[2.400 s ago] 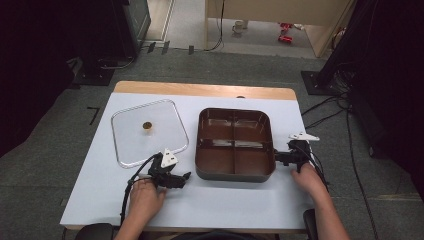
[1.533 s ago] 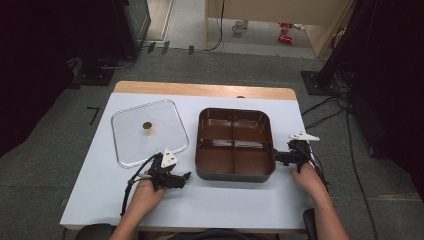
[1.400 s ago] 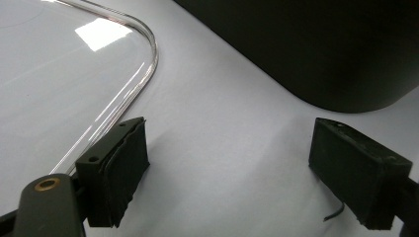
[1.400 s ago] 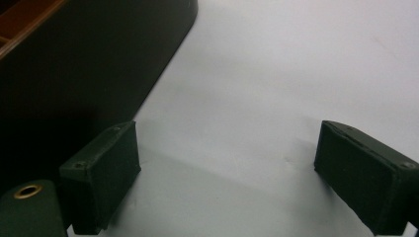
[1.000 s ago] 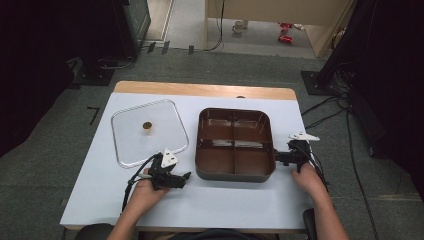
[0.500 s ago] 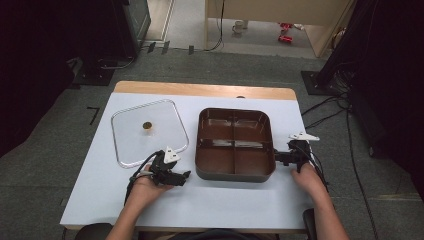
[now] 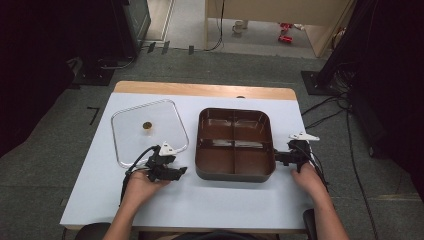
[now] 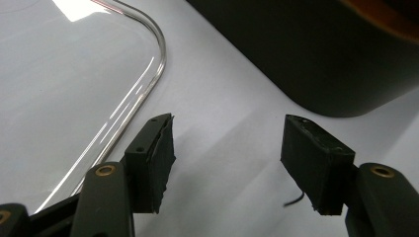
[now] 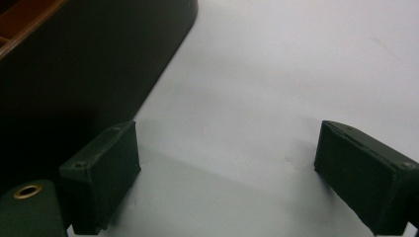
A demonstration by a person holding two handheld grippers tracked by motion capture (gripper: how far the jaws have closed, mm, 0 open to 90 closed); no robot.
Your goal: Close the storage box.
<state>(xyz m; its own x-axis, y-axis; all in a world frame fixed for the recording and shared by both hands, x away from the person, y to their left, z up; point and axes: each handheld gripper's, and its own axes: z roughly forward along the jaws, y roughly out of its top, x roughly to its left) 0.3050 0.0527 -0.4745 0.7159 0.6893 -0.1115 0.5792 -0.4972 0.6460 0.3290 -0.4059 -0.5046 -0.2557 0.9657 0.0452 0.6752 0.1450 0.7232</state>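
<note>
Left gripper [image 8: 227,163]: we see its jaws spread wide with nothing between them, only bare white table [image 8: 222,128] underneath. In the high view this left gripper [image 7: 167,167] sits just off the near-left corner of the brown tray [image 7: 235,144], apart from it, with the left hand [image 7: 140,185] behind.

Right gripper [image 9: 227,177]: jaws likewise wide apart and empty. Its left jaw sits close by the tray's dark outer wall [image 9: 74,74]; we cannot tell if it touches. From above, the right gripper [image 7: 280,157] lies at the tray's near-right corner, the right hand [image 7: 306,176] behind it.

Surface: a white tabletop with a wooden strip [image 7: 200,90] along the edge beyond the tray. Grey carpet [image 7: 65,125] surrounds the table; black cables [image 7: 325,112] run over it to the tray's right, dark stands and equipment beyond.

Containers: the tray is split into four compartments; all look empty. Left of the tray lies a clear flat lid [image 7: 148,131] with a small round knob [image 7: 147,126] at its centre; its curved rim [image 8: 148,84] runs past the left gripper's jaw.
</note>
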